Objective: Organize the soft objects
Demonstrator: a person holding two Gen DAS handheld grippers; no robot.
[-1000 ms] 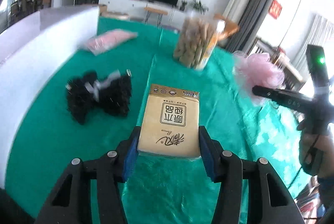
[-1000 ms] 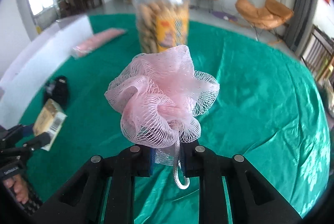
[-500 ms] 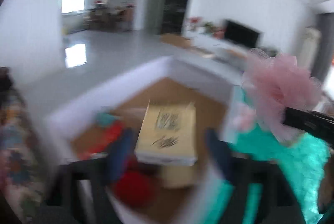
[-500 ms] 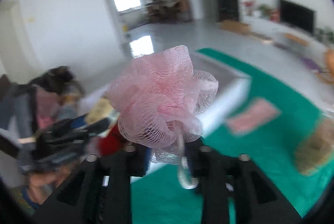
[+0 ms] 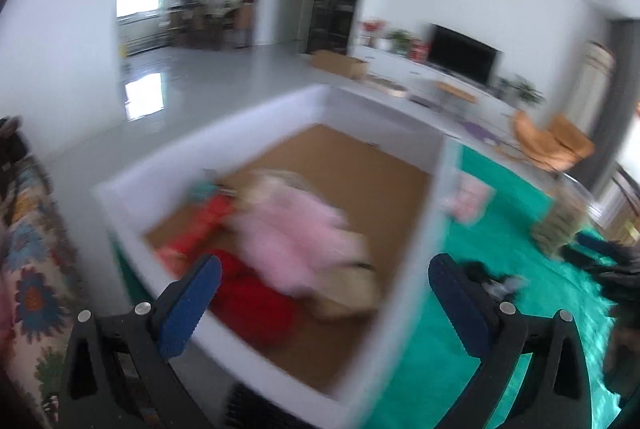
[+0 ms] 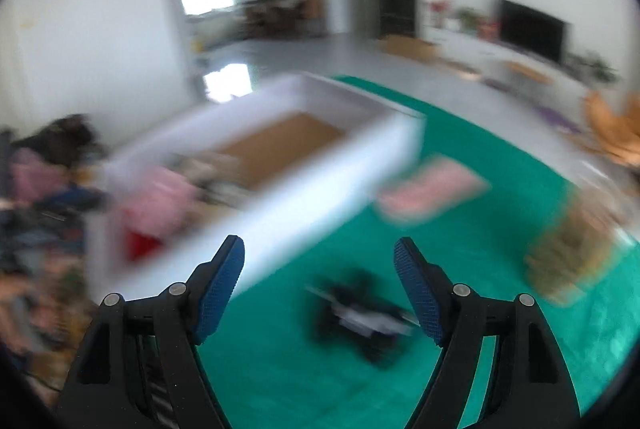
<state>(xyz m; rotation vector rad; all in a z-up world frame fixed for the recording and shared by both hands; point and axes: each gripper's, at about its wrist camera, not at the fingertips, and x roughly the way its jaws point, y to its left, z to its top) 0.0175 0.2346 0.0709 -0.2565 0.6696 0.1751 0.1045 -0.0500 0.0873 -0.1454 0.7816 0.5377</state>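
Green cloth (image 6: pixel 460 165) | box (image 5: pixel 384 309) holds pink puff (image 5: pixel 296 237) | your left tongs (image 5: pixel 324 293) wide, empty | right tongs (image 6: pixel 320 285) opening, empty | black bow (image 6: pixel 360 313), pink packet (image 6: pixel 428 193) left.

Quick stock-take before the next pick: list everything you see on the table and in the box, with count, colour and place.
box: 1, white walls, brown floor, at the table's edge
bath puff: 1, pink, inside the box
tissue pack: 1, tan, inside the box under the puff, blurred
red things: count unclear, inside the box, near corner
teal thing: 1, inside the box, too blurred to name
tablecloth: 1, green, covers the table
bow: 1, black with a white centre, on the cloth
flat packet: 1, pink, on the cloth beside the box
snack jar: 1, clear, tan contents, on the cloth
left gripper: jaws open, empty
right gripper: jaws opening, empty
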